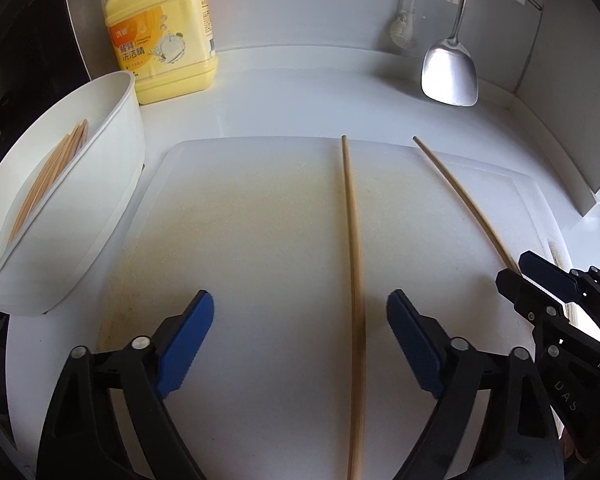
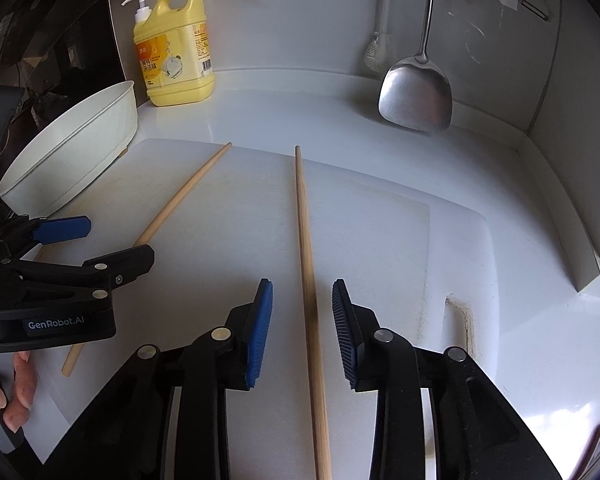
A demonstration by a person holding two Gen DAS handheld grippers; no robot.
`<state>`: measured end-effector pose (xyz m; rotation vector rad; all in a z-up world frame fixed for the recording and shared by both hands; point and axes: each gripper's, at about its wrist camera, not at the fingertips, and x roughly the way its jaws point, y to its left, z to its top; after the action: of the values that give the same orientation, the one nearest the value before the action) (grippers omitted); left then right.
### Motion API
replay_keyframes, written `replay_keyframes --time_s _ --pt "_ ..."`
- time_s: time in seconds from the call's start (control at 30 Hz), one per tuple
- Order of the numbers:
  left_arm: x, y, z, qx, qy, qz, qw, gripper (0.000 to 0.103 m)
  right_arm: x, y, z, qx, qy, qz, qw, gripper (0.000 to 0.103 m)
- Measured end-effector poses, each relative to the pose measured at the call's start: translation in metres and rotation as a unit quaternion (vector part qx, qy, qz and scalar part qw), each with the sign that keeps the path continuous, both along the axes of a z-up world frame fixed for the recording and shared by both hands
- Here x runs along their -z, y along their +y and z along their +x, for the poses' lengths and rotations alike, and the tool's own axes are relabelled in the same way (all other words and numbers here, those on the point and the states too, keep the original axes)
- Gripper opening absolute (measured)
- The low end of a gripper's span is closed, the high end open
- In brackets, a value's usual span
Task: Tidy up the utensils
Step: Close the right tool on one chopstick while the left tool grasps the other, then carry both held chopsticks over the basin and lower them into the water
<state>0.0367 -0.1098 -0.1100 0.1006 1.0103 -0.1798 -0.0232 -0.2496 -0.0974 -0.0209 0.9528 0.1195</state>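
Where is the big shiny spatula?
The metal spatula hangs at the back right in both views, its blade just above the counter by the corner wall, far right of the yellow soap bottle.

Ahead of the tongs lies a white cutting board (image 1: pixel 240 240), yellowed in its middle, bearing two pale tan wooden chopsticks (image 1: pixel 354 264). Left of them stands a white tub (image 1: pixel 112 168) holding more tan sticks (image 1: pixel 48 176). Far ahead-left stands a yellow detergent bottle (image 1: pixel 168 28), orange-labelled, with a white pump. Ahead-right hangs a silvery steel spatula (image 1: pixel 450 74). The gripper fingers (image 1: pixel 188 344) are black with blue ribbed pads.
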Motion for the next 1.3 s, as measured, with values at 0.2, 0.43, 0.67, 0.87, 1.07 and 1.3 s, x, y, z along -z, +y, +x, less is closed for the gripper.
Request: replay_keyframes --time_s 0.2,0.43,0.67,0.87,1.07,1.3 --pt "-0.007 -0.016 -0.006 0.038 -0.005 0.001 0.9993 0.019 0.0 0.008 -0.002 0.014 -0.002 -0.008 1.0 0.007" --pt "-0.009 -0.01 -0.005 0.054 0.015 -0.008 0.9984 0.007 -0.003 0.01 0.0 0.036 0.014 -0.001 0.999 0.006" --pt "-0.035 0.016 -0.004 0.055 0.008 -0.02 0.9982 0.007 -0.028 0.017 -0.005 0.054 0.007 0.025 0.998 0.006" --pt "-0.078 0.058 -0.002 0.043 -0.021 -0.041 0.998 0.007 -0.071 0.049 0.002 0.045 -0.025 0.035 0.998 0.006" --pt "-0.113 0.125 0.006 -0.004 -0.048 -0.047 0.9978 0.007 -0.116 0.107 0.028 0.002 -0.061 0.05 0.997 0.006" --pt "-0.131 0.208 0.027 -0.065 -0.06 -0.04 0.9953 0.007 -0.127 0.192 0.076 -0.062 -0.063 0.091 0.992 0.006"
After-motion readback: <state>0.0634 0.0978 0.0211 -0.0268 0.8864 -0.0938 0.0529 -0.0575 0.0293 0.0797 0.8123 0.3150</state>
